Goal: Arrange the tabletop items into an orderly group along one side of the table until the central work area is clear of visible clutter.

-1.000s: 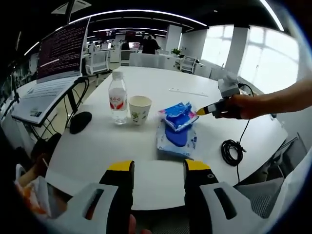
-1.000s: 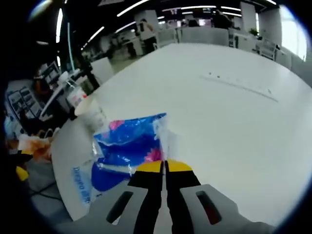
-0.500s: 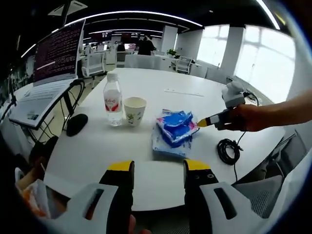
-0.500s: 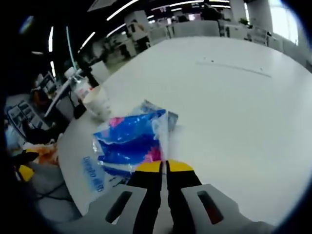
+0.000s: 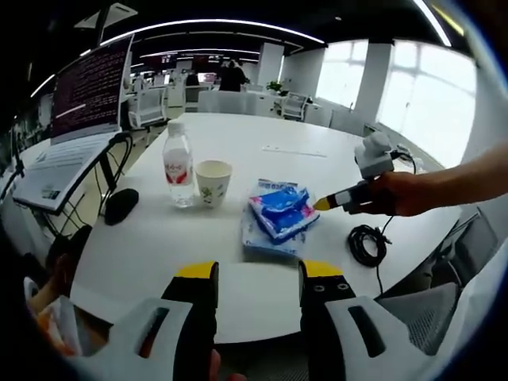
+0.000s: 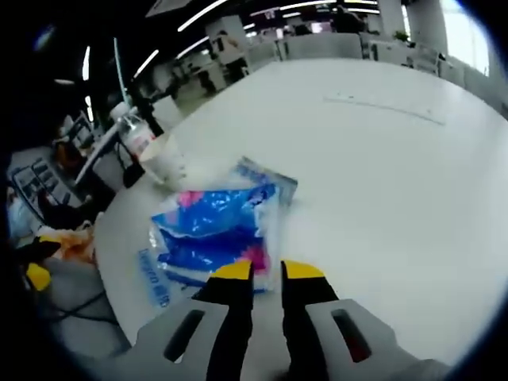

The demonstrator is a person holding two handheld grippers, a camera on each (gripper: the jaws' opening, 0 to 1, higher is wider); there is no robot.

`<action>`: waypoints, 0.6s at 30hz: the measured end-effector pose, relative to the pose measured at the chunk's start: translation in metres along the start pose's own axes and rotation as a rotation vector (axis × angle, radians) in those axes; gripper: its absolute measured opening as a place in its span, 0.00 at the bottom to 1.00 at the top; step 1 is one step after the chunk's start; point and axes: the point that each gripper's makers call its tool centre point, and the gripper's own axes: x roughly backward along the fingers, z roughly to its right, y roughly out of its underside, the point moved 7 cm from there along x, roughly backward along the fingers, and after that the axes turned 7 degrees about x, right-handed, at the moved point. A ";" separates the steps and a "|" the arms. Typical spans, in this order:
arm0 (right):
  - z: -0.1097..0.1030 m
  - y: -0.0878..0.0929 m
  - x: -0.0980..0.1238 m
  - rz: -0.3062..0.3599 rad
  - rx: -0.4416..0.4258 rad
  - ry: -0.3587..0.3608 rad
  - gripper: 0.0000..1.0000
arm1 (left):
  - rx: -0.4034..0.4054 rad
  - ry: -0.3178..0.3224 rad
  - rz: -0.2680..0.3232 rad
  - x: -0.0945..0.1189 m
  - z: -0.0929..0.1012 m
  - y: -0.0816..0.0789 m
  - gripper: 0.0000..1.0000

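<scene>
The right tongs had just let go: where half a second earlier their yellow-tipped jaws were pinched shut on the edge of the crinkly blue plastic snack pouch, they now stood parted with a gap between them, the pouch edge lying just beyond the tips. The pouch rested on top of a flat blue-and-white printed plastic packet, the two stacked together on the white round desk.

In the left gripper view the same stack sat at about 12 o'clock from the left tongs, with the pouch on the packet. To its 9 o'clock stood a white paper cup and, beside that, a clear plastic water bottle with a red label. Compared with a second earlier, the stack lay closer to the cup, so the four items now read as one row. The right tongs hung at the stack's 3 o'clock, held by a person's hand.

The left tongs were open and empty, hovering off the desk's near edge, as in both earlier frames.

For the task, this looked like a placement finished: the pouch was set down within the group. A coiled black cable at 4 o'clock of the stack stayed apart from the row and probably needed gathering next.
</scene>
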 end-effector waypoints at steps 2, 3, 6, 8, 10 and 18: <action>-0.001 0.000 -0.002 -0.003 0.001 -0.003 0.12 | -0.003 0.002 0.000 0.000 0.001 0.000 0.39; -0.003 0.000 -0.003 -0.007 0.008 -0.001 0.12 | -0.003 0.003 0.000 0.000 0.001 0.000 0.39; -0.005 0.002 -0.006 -0.024 0.027 -0.014 0.08 | -0.002 0.006 0.000 0.001 0.002 0.001 0.39; -0.004 0.003 -0.006 -0.032 0.039 -0.024 0.03 | 0.000 0.008 -0.001 0.001 0.002 0.001 0.39; -0.001 0.003 -0.001 -0.025 0.030 -0.020 0.02 | 0.002 0.007 -0.004 0.002 0.002 0.002 0.39; 0.021 0.018 0.019 0.025 -0.090 0.009 0.00 | 0.024 0.022 -0.007 -0.001 0.003 0.004 0.40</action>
